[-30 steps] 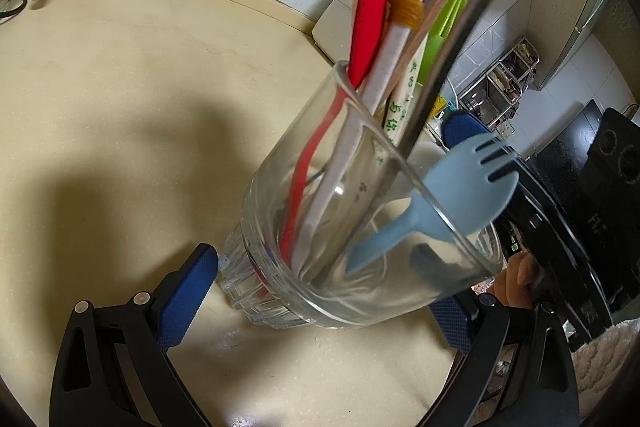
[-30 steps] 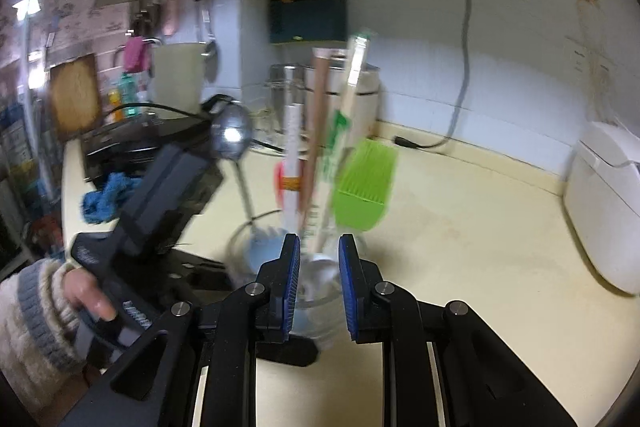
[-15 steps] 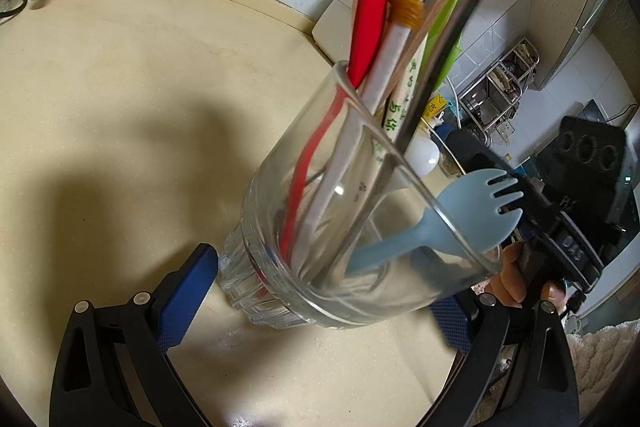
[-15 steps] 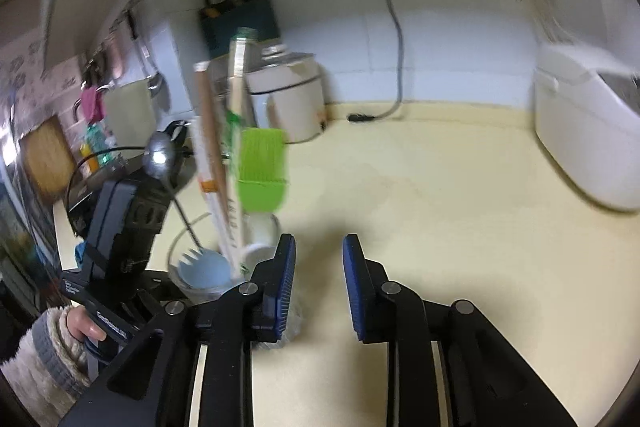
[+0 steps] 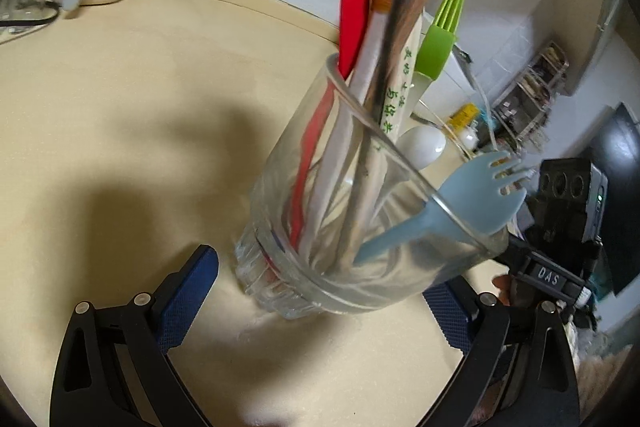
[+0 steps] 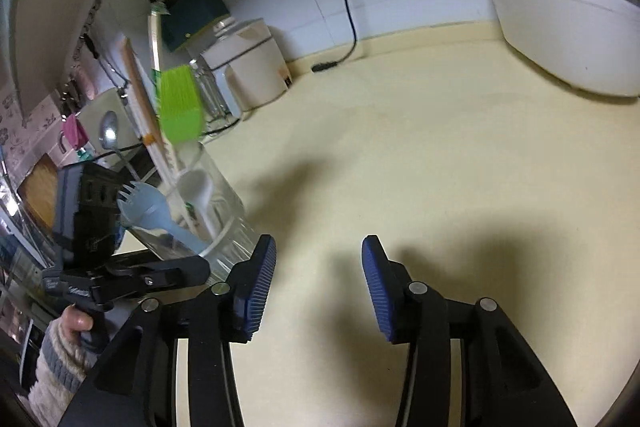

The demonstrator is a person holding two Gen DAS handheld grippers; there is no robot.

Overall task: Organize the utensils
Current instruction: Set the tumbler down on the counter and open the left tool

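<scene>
The left gripper [image 5: 320, 291] stands wide around the glass [image 5: 344, 227], pads clear; the right gripper [image 6: 318, 285] is opening, empty.

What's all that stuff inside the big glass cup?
Inside the glass cup stand a blue spork, a red spoon, a green brush, wrapped chopsticks and a metal spoon. Their bottom ends blur together.

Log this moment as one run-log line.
stage: utensils in glass | left gripper: open around glass base | right gripper: opening, nothing between jaws | blue fork: leaning on rim
</scene>
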